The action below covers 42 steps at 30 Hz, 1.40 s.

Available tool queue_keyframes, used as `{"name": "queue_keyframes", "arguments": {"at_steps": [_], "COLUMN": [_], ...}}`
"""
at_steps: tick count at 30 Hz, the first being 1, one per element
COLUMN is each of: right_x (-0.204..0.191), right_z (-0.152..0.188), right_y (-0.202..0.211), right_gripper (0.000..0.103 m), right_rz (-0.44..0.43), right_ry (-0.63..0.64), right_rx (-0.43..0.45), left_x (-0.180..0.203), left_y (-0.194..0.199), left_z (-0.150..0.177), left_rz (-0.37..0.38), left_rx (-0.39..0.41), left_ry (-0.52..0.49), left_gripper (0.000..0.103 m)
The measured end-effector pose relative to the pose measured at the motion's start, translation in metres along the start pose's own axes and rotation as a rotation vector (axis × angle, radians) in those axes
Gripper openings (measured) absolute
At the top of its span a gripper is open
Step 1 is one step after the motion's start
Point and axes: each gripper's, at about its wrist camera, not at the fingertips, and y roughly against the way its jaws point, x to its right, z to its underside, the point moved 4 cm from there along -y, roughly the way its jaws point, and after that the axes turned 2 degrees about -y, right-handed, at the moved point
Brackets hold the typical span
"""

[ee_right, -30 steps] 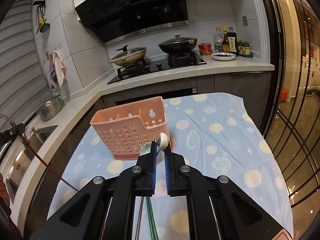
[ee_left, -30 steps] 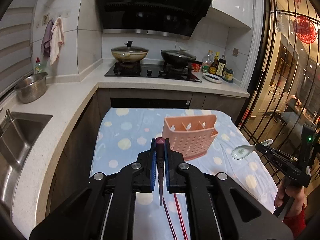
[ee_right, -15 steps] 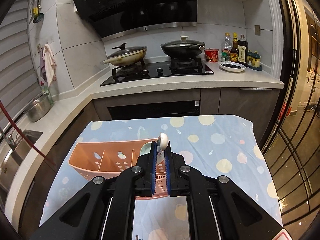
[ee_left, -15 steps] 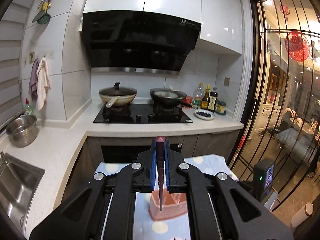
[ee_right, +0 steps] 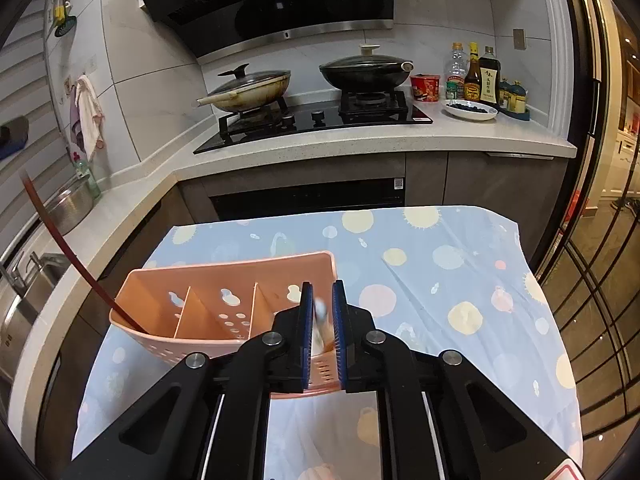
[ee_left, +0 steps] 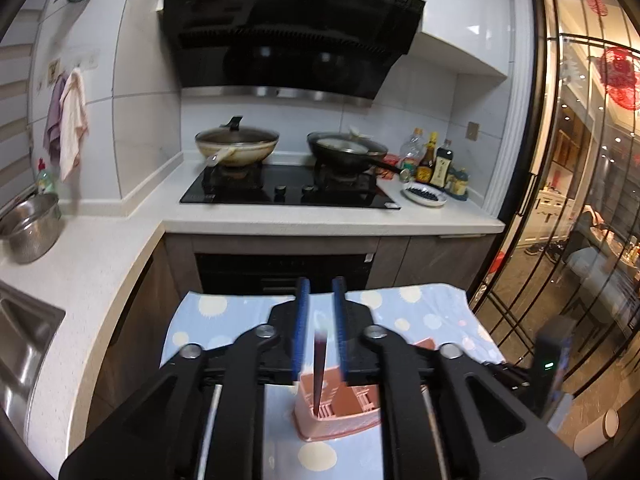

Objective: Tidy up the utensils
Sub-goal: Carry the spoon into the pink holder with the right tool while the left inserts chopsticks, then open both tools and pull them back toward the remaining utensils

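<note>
A pink perforated utensil holder with three compartments stands on the table with the dotted blue cloth; it also shows in the left wrist view. My left gripper is open above it, and a dark red chopstick drops blurred between its fingers into the holder. That chopstick leans in the holder's left compartment in the right wrist view. My right gripper is open over the right compartment, with the white spoon blurred between its fingers.
Beyond the table is a counter with a gas hob, two lidded pans, sauce bottles and a small dish. A steel bowl and a sink are at the left. Glass doors stand at the right.
Both grippers have opened. The chopstick has slipped down from the left gripper into the holder, and the spoon is dropping from the right gripper. Both grippers have moved closer over the holder.
</note>
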Motion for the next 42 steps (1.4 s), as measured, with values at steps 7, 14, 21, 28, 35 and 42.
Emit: {"name": "queue_keyframes", "arguments": {"at_steps": [7,14,21,28,35,42], "right_x": [0.004,0.010,0.017,0.021,0.022,0.020], "right_z": [0.016,0.064,0.136,0.207,0.263,0.293], "right_y": [0.042,0.092,0.126,0.150,0.157,0.147], "right_gripper": [0.029,0.035,0.035,0.035,0.035,0.035], "right_rz": [-0.006,0.017,0.026,0.039,0.047,0.064], "right_ry": [-0.024,-0.022,-0.052,-0.064,-0.053,-0.031], "right_rx": [0.041,0.041,-0.026,-0.108,-0.177,-0.229], "left_x": [-0.014,-0.018,-0.023,-0.013,-0.004,0.009], "left_y": [0.016,0.043,0.062,0.084,0.098,0.098], "left_z": [0.034,0.096,0.185,0.257,0.307,0.336], "left_rz": [-0.064,-0.108,-0.103,-0.105,-0.086,-0.072], "left_rx": [-0.017,-0.072,-0.222,-0.321,-0.389,-0.442], "left_ry": [0.023,-0.006,0.023,0.009,0.014,-0.001], "left_gripper": [0.058,0.069,0.069,0.069,0.070,0.069]}}
